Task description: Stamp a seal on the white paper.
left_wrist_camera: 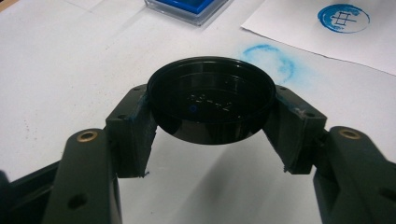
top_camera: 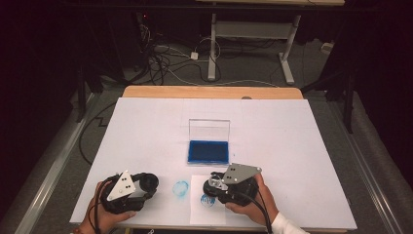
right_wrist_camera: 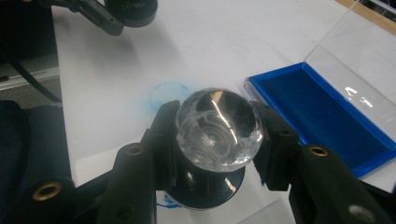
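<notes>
The left gripper (left_wrist_camera: 210, 140) was clamped on a black round cap (left_wrist_camera: 210, 100), one jaw pressed to each side of its rim. In the left gripper view the cap's open side faced the camera, and its dark inside gave back only faint glints, so nothing could be read there. In the high view the left gripper (top_camera: 146, 184) sat at the near left of the white table (top_camera: 146, 126), the hand beneath it partly cut off by the bottom edge.

The right gripper (right_wrist_camera: 217, 144) was closed on a stamp (right_wrist_camera: 217, 128) with a clear, ball-shaped knob and a dark base. The knob hid most of the base and the stamping face could not be seen. In the high view the stamp (top_camera: 214, 183) was over a sheet of paper (top_camera: 197, 214) that carried a blue round print (top_camera: 208, 200); whether the stamp touched the paper could not be told. A fainter blue ring smudge (top_camera: 180, 187) lay on the table just left of the sheet.

Behind them stood the blue ink pad (top_camera: 208, 151) in its case, the clear lid (top_camera: 209, 129) upright. In the right gripper view the lid ran out of frame.
</notes>
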A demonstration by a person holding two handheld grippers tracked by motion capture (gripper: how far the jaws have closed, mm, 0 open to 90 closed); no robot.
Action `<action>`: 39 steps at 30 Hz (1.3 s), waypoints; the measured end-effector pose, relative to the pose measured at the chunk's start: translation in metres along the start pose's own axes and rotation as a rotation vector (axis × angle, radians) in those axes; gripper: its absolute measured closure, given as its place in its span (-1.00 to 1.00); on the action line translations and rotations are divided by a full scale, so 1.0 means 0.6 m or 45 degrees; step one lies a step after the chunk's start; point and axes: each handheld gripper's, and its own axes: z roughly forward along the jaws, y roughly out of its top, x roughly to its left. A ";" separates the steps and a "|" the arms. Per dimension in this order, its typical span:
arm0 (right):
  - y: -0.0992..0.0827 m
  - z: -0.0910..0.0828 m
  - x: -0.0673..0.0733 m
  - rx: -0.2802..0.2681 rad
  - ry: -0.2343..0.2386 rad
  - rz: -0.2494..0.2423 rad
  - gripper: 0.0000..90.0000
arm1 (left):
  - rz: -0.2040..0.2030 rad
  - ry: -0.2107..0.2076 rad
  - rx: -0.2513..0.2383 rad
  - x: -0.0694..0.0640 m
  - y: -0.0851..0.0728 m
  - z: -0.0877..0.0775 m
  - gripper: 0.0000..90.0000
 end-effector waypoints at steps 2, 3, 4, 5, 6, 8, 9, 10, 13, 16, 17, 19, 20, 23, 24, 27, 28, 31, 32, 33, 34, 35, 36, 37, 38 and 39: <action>0.000 -0.003 -0.002 -0.003 -0.014 0.007 0.26 | 0.001 0.000 0.001 0.000 0.000 0.000 -0.19; 0.000 -0.005 -0.004 -0.006 -0.013 0.006 0.26 | 0.001 0.000 0.001 0.000 0.000 0.001 -0.19; 0.000 -0.007 -0.005 -0.009 -0.018 0.003 0.26 | -0.004 0.000 -0.002 -0.001 0.000 0.001 -0.19; 0.001 -0.008 -0.005 -0.013 -0.028 0.003 0.26 | -0.004 -0.001 -0.001 -0.001 0.000 0.001 -0.19; 0.001 -0.010 -0.006 -0.014 -0.031 0.003 0.26 | -0.004 -0.003 -0.001 -0.001 -0.001 0.002 -0.19; 0.001 -0.012 -0.008 -0.019 -0.040 0.006 0.26 | -0.003 -0.003 0.001 -0.001 -0.001 0.003 -0.19; 0.002 -0.013 -0.009 -0.021 -0.043 0.007 0.26 | -0.004 -0.006 0.001 -0.001 -0.001 0.003 -0.19; 0.002 -0.015 -0.010 -0.020 -0.043 0.009 0.26 | -0.003 -0.005 0.001 -0.001 -0.001 0.003 -0.19; 0.003 -0.018 -0.013 -0.030 -0.044 0.013 0.26 | -0.001 -0.002 0.001 0.002 0.000 0.003 -0.19; 0.005 -0.022 -0.015 -0.037 -0.046 0.013 0.26 | -0.007 -0.001 -0.006 0.006 0.001 0.003 -0.19; 0.005 -0.023 -0.016 -0.039 -0.046 0.012 0.26 | -0.010 -0.004 -0.010 0.007 0.001 0.003 -0.19; 0.005 -0.025 -0.018 -0.039 -0.053 0.019 0.26 | -0.011 -0.007 -0.004 0.009 0.000 0.005 -0.19; 0.004 -0.025 -0.020 -0.040 -0.054 0.021 0.26 | -0.012 -0.010 -0.007 0.009 0.000 0.007 -0.19; 0.005 -0.028 -0.025 -0.045 -0.063 0.018 0.26 | -0.012 -0.015 -0.005 0.011 0.000 0.009 -0.19; 0.005 -0.029 -0.026 -0.046 -0.066 0.024 0.26 | -0.012 -0.017 -0.005 0.011 0.000 0.009 -0.19; 0.004 -0.033 -0.029 -0.050 -0.074 0.027 0.26 | -0.007 -0.020 -0.002 0.012 0.001 0.012 -0.19; 0.004 -0.035 -0.031 -0.053 -0.075 0.031 0.26 | -0.004 -0.020 -0.001 0.012 0.002 0.013 -0.19; 0.003 -0.041 -0.035 -0.058 -0.085 0.032 0.26 | 0.000 -0.023 0.000 0.012 0.003 0.015 -0.19; 0.003 -0.043 -0.036 -0.064 -0.088 0.037 0.26 | 0.001 -0.023 0.001 0.012 0.003 0.016 -0.19; 0.002 -0.045 -0.038 -0.069 -0.088 0.041 0.26 | 0.002 -0.027 0.004 0.013 0.003 0.016 -0.19; 0.002 -0.047 -0.039 -0.071 -0.092 0.044 0.26 | 0.003 -0.029 0.006 0.013 0.003 0.017 -0.19; 0.002 -0.049 -0.040 -0.075 -0.094 0.048 0.26 | 0.003 -0.029 0.007 0.013 0.003 0.017 -0.19; 0.002 -0.050 -0.042 -0.076 -0.093 0.048 0.26 | 0.002 -0.030 0.008 0.013 0.003 0.017 -0.19; 0.002 -0.051 -0.042 -0.076 -0.095 0.047 0.26 | 0.003 -0.032 0.008 0.013 0.002 0.017 -0.19; 0.002 -0.051 -0.043 -0.077 -0.099 0.051 0.26 | 0.005 -0.032 0.010 0.013 0.002 0.016 -0.19; 0.002 -0.052 -0.044 -0.078 -0.101 0.052 0.26 | 0.002 -0.032 0.009 0.012 0.001 0.016 -0.19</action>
